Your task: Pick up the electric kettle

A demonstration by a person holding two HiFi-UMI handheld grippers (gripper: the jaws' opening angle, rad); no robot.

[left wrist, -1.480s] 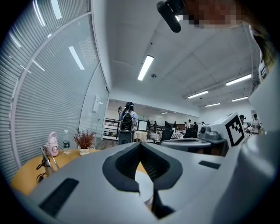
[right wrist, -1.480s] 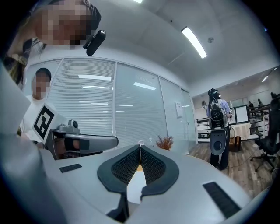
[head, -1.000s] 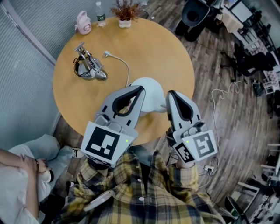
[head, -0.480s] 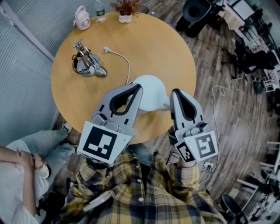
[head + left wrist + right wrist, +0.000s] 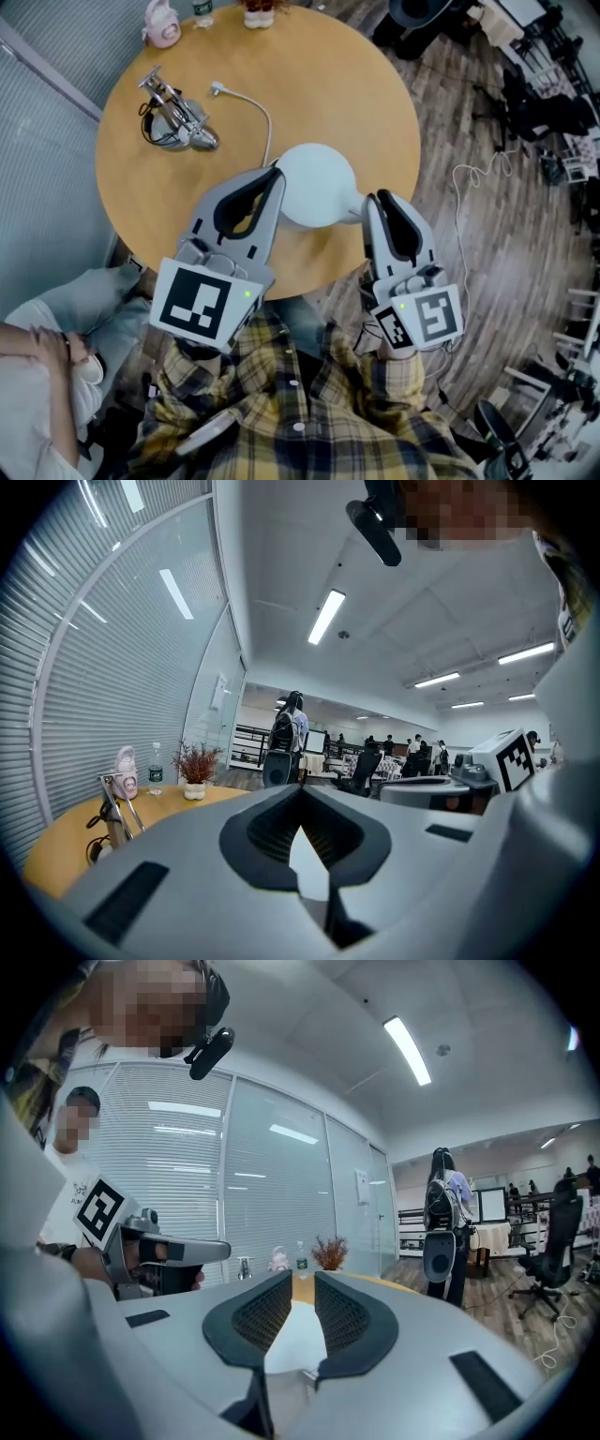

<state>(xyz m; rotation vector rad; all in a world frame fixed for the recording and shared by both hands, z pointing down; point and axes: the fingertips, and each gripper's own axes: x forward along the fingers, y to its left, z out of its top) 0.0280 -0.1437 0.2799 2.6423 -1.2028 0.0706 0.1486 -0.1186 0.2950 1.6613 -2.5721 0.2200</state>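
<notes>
Yellow plaid cloth fills the bottom of the head view, the shirt (image 5: 309, 422) of the person holding both tools. Just above it sit the two marker cubes, and from them the grey jaws reach out over the near edge of the round wooden worktop (image 5: 356, 103).

The left claw (image 5: 272, 176) is clenched. In the left gripper view its tips meet, and only a sliver of white shows through the opening behind them. Its tip lies against the left flank of the white kettle (image 5: 314, 183).

The right claw (image 5: 376, 200) grasps the kettle. In the right gripper view its jaws stand a narrow slot apart, and white fills the lower slot from pad to pad. In the head view its tip sits on the short white part jutting from the kettle's right side.

The kettle lies between the two claws, over the near half of the worktop. We cannot tell whether it rests on the wood or hangs clear of it.

Farther out, a white cable (image 5: 255, 108) curves from the kettle's left toward a metal stand (image 5: 173, 127) wound with dark cord. At the far rim stand a small pink container (image 5: 161, 23), a water bottle (image 5: 201, 11) and a potted plant (image 5: 261, 13) – all well apart from the kettle.

To the left, beside the worktop, a seated person (image 5: 47, 347) shows in part.
</notes>
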